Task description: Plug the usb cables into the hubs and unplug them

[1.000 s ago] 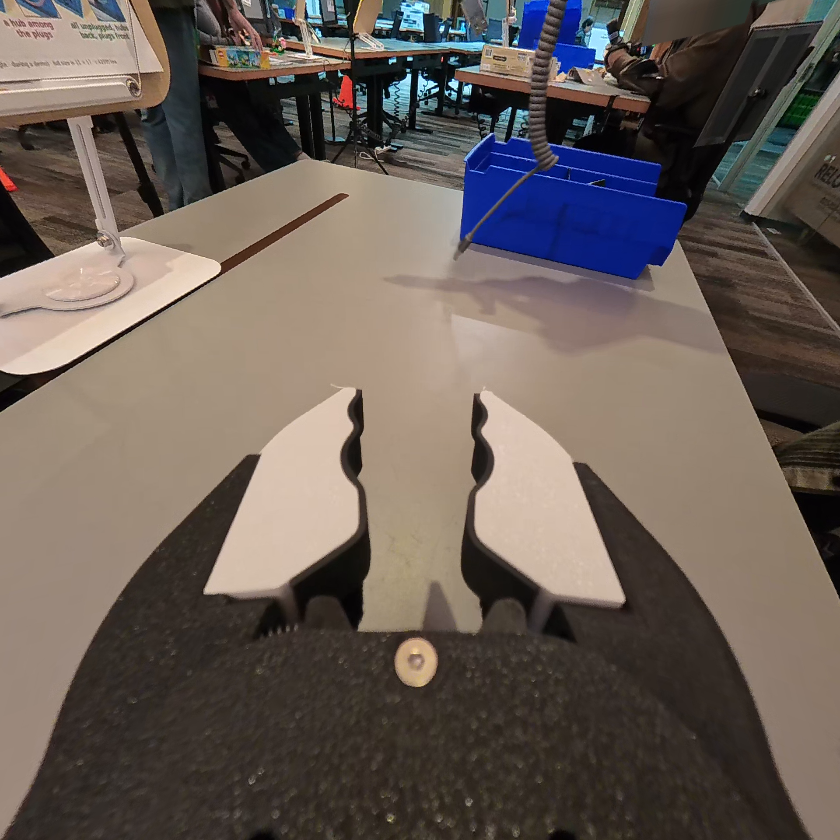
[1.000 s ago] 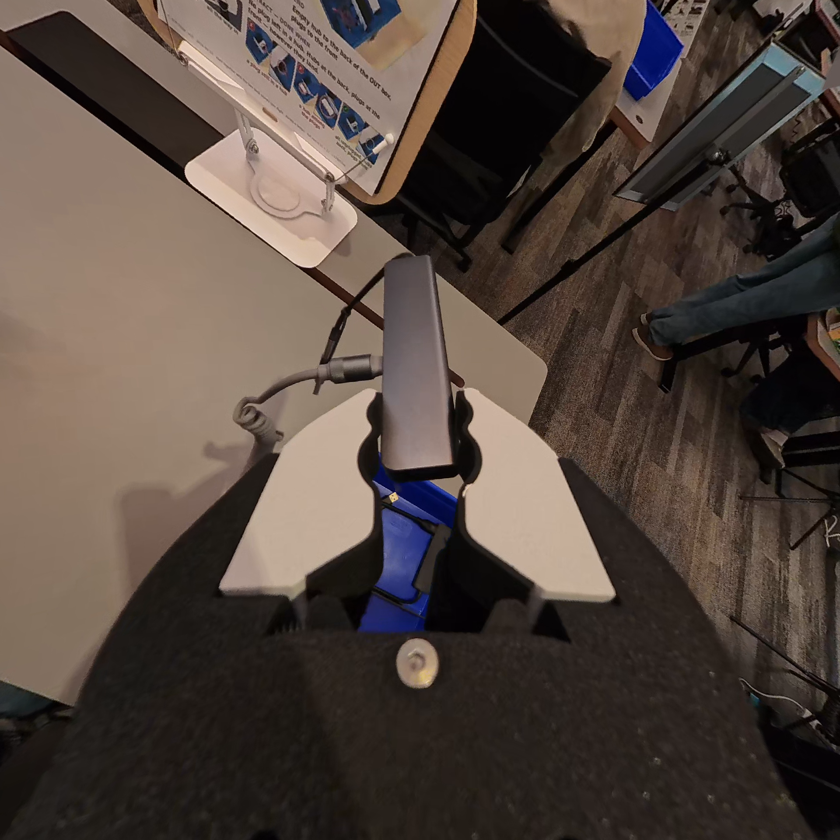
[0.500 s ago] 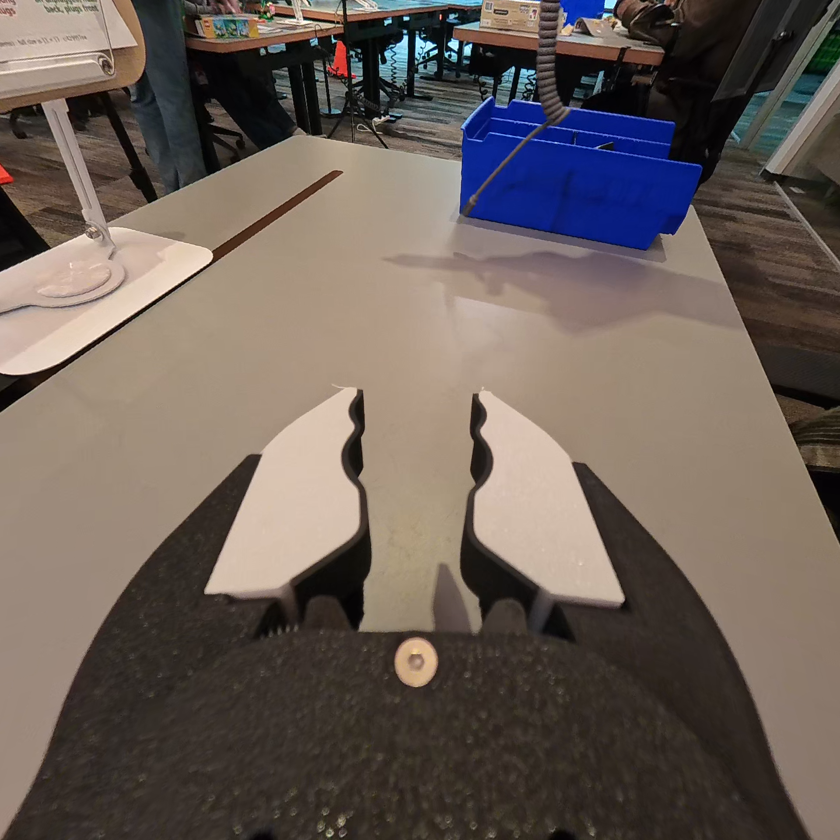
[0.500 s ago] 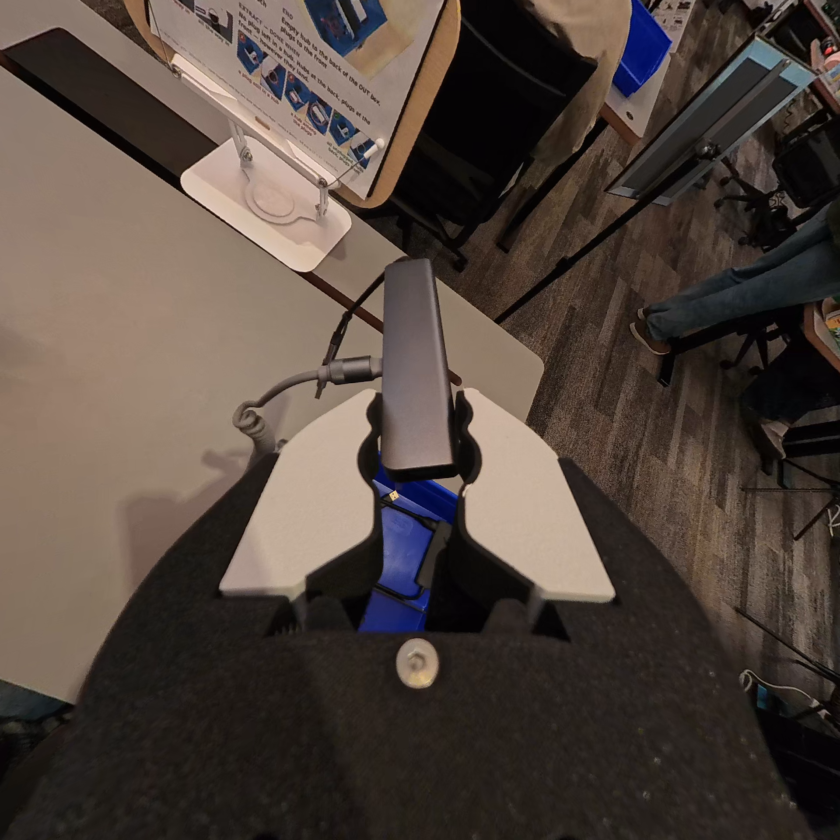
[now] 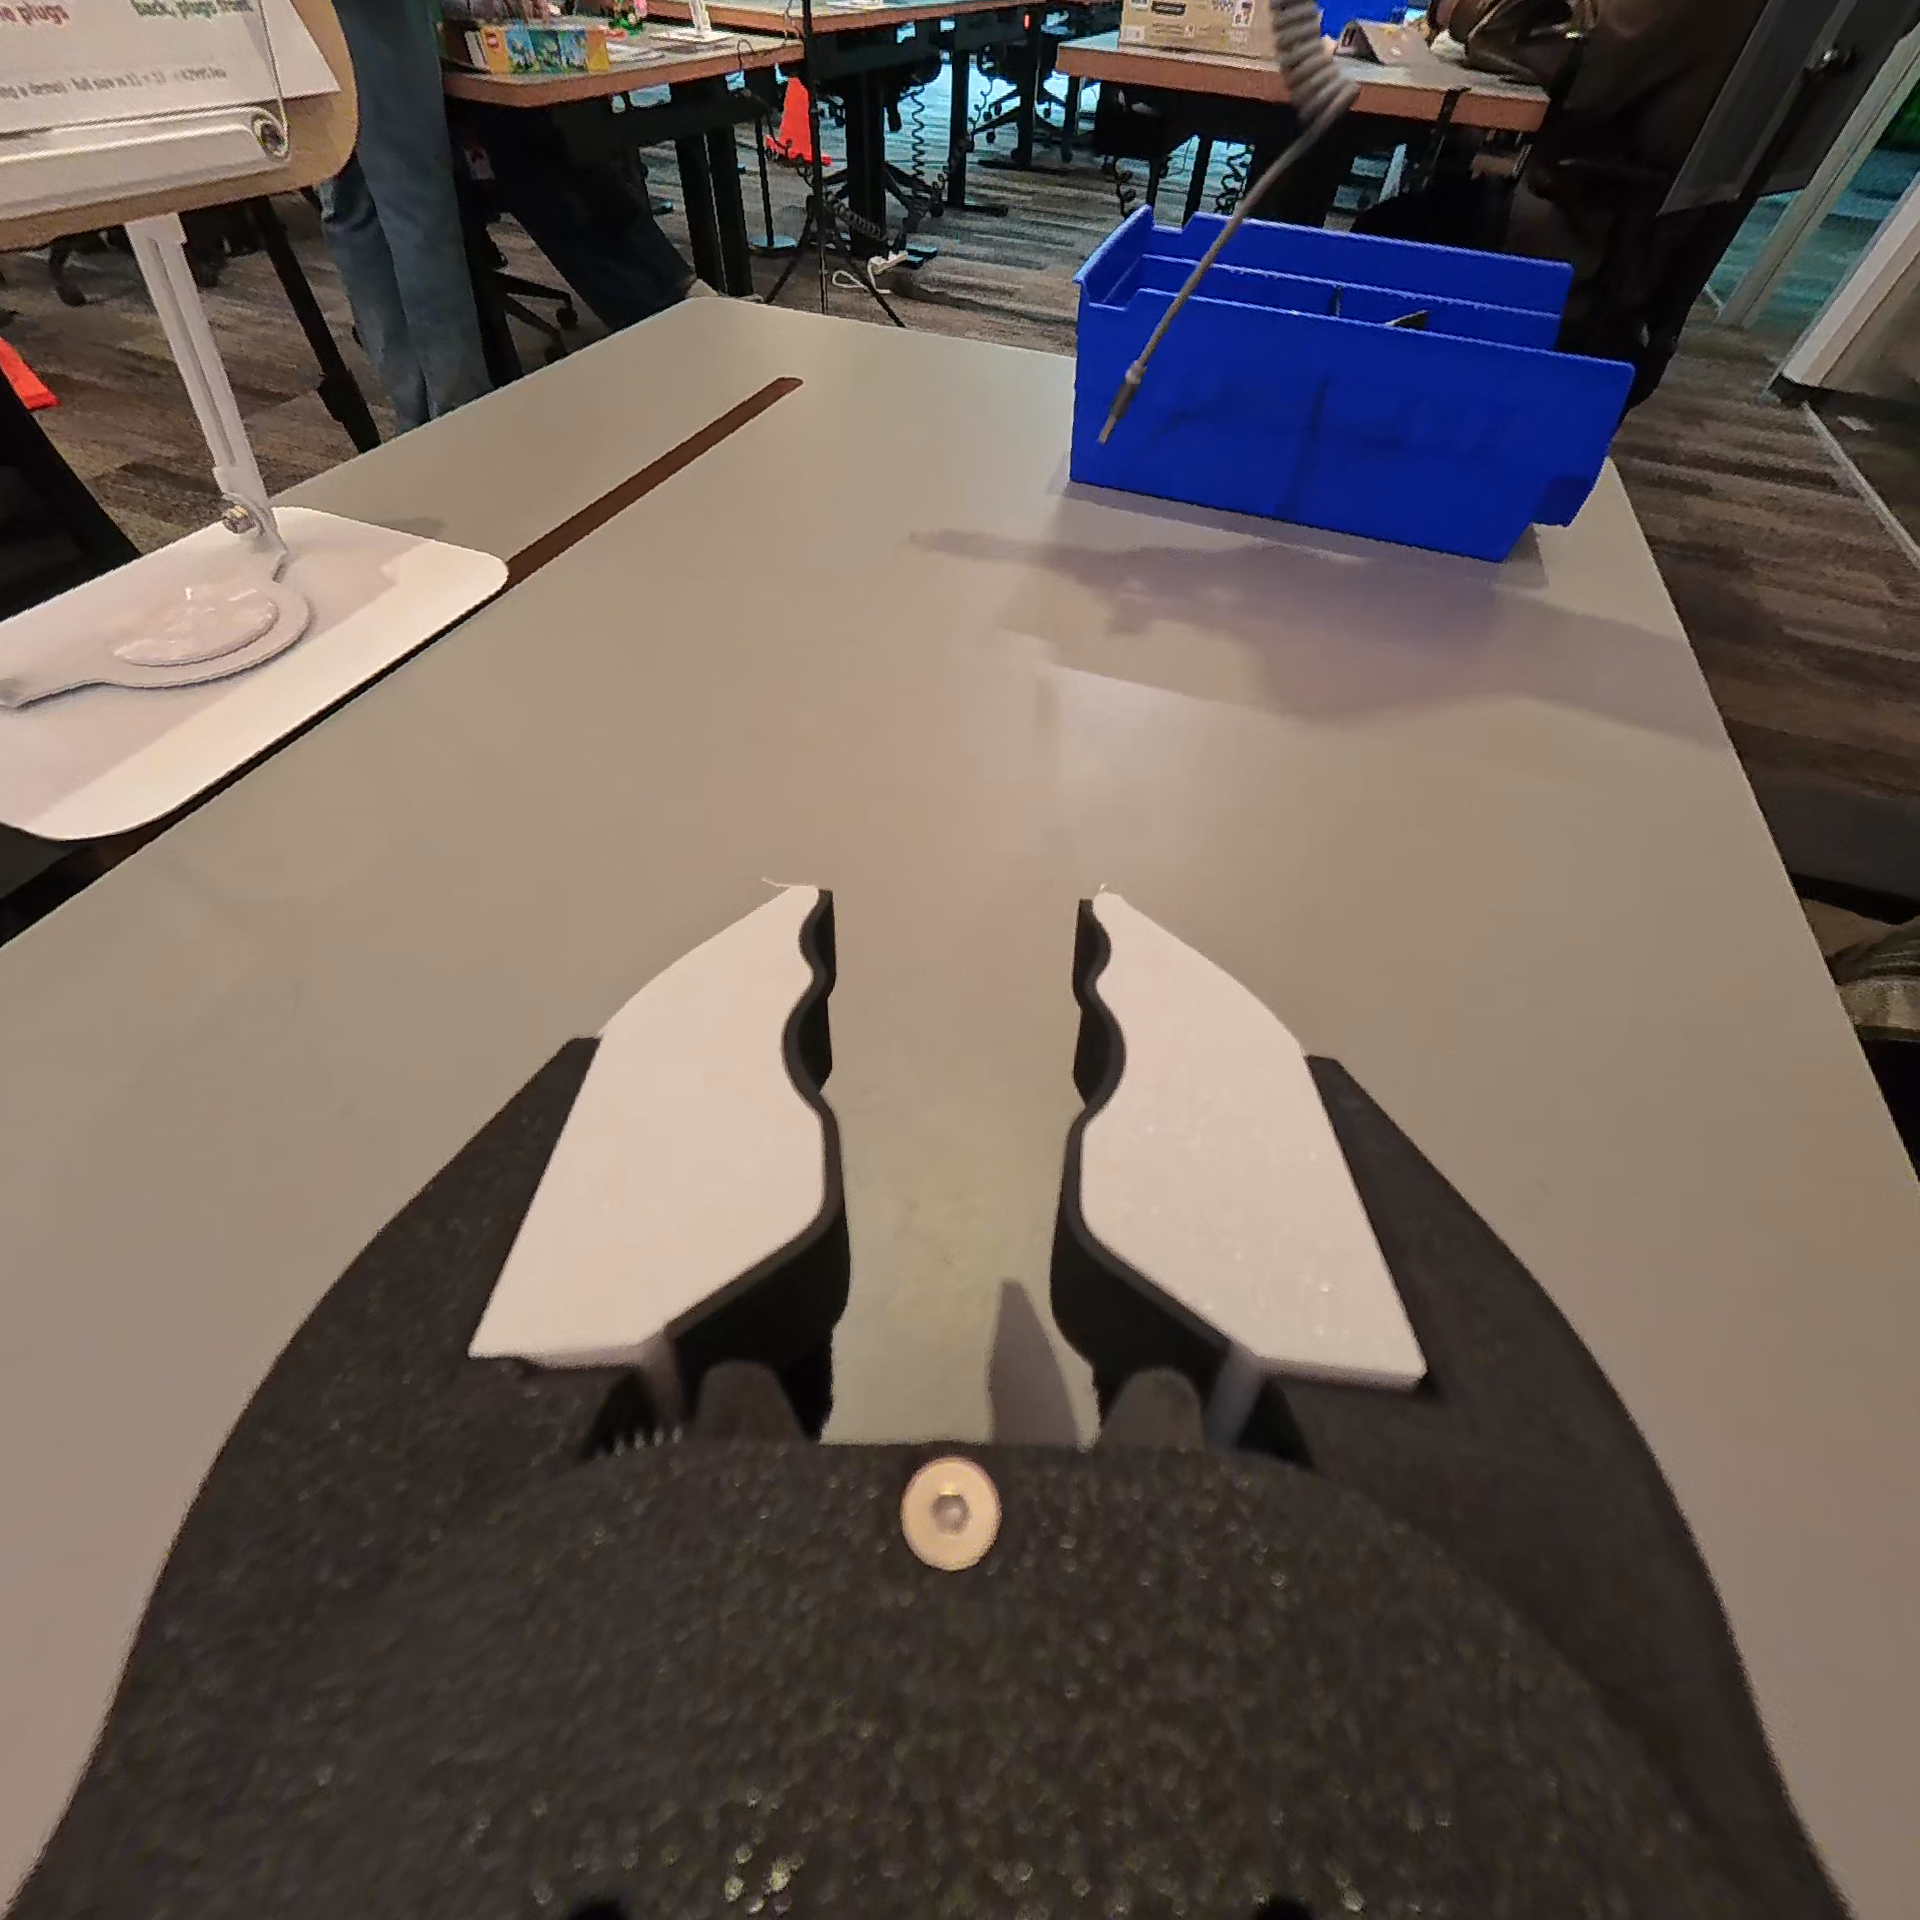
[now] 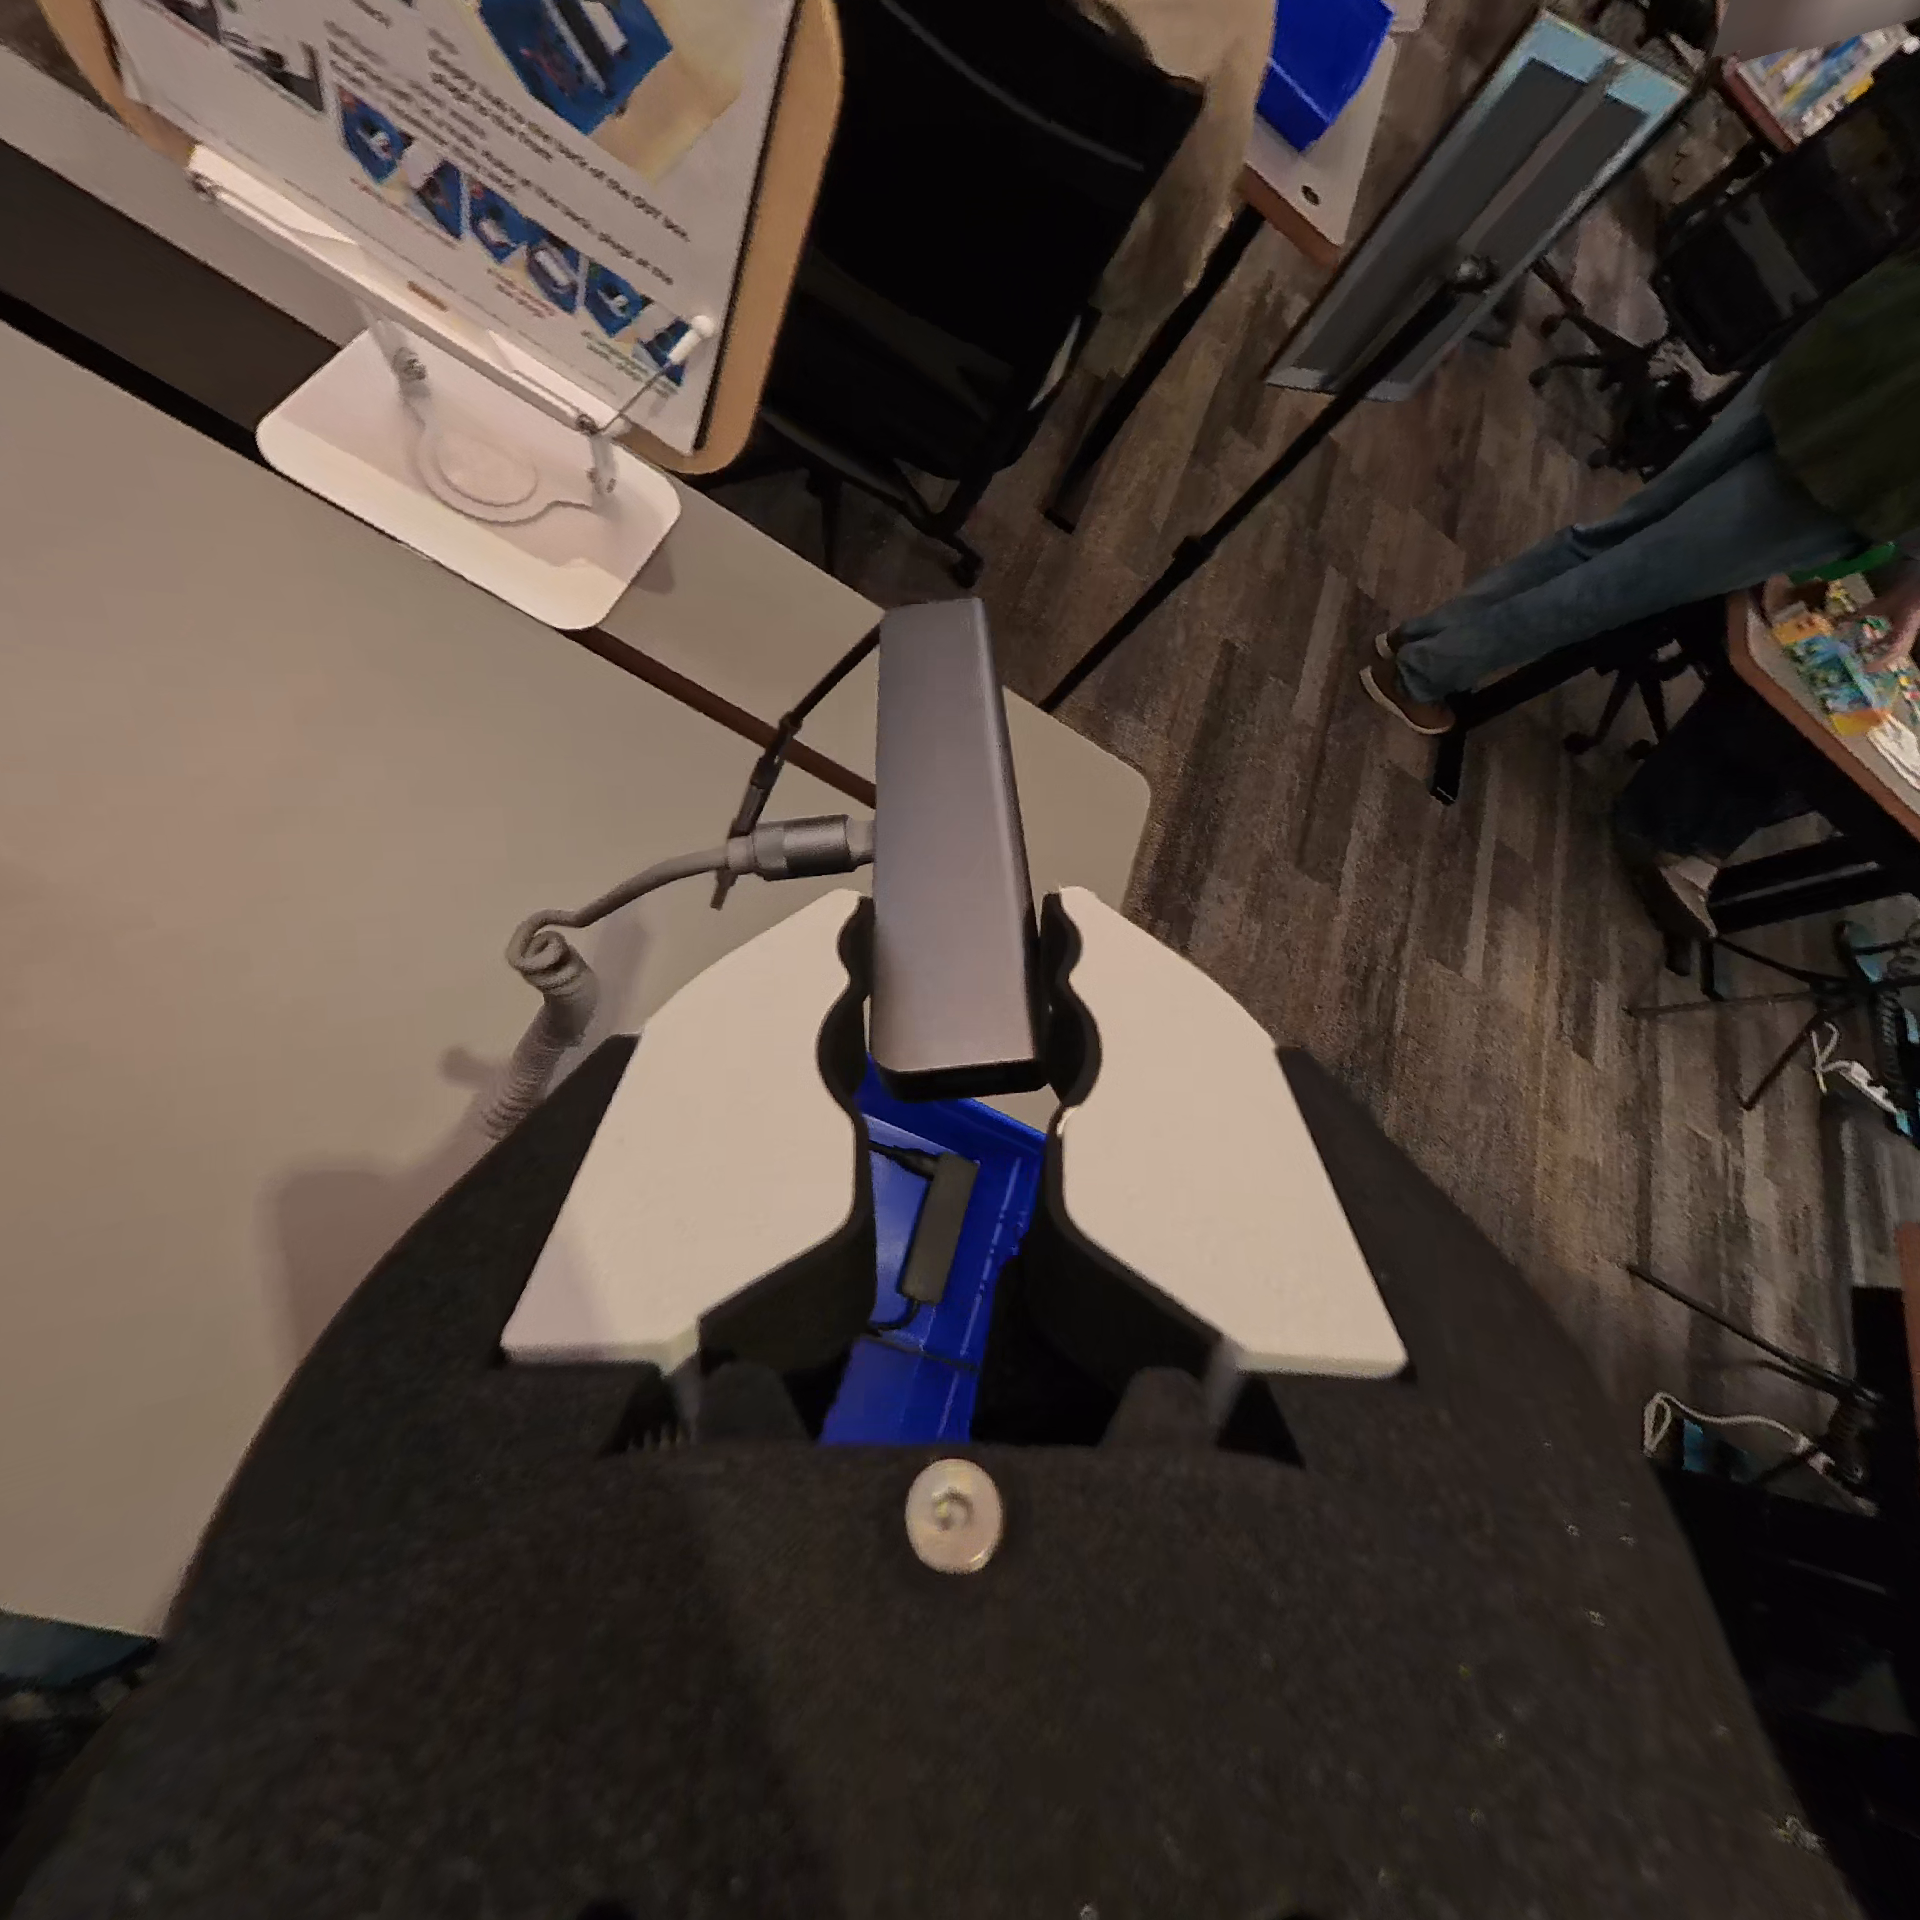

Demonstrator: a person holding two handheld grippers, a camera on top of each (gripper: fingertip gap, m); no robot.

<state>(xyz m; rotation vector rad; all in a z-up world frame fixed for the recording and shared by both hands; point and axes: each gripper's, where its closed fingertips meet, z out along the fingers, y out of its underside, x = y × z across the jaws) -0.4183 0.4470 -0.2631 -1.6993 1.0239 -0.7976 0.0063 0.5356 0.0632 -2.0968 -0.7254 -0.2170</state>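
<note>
The left gripper [image 5: 951, 914] hovers low over the grey bench [image 5: 727, 727], its fingers [image 5: 686, 1122] parted with nothing between them and only bare bench surface ahead. Beyond it, at the far right corner of the bench, stands a blue bin [image 5: 1340, 436]; a coiled grey cable [image 5: 1195, 281] hangs in front of the bin, its loose plug end just above the bench surface. To the left of the bin, across the bench, a white stand base [image 5: 208, 665] carries an instruction sheet. The right gripper [image 6: 954, 914] is held above the bin [image 6: 935, 1143], which shows through the gap between its fingers [image 6: 707, 1143] with a black hub [image 6: 935, 1226] lying inside. These fingers are clamped on the near end of a dark grey hub [image 6: 951, 852], which points away from the camera. The grey cable [image 6: 665, 873] is plugged into the hub's left side, and a thin black lead [image 6: 790, 727] leaves its far end. Compared with one second ago, the left gripper has tilted down and edged toward the bin, the cable end has swung right across the bin's front, and the right gripper's hold on the hub is unchanged.
</note>
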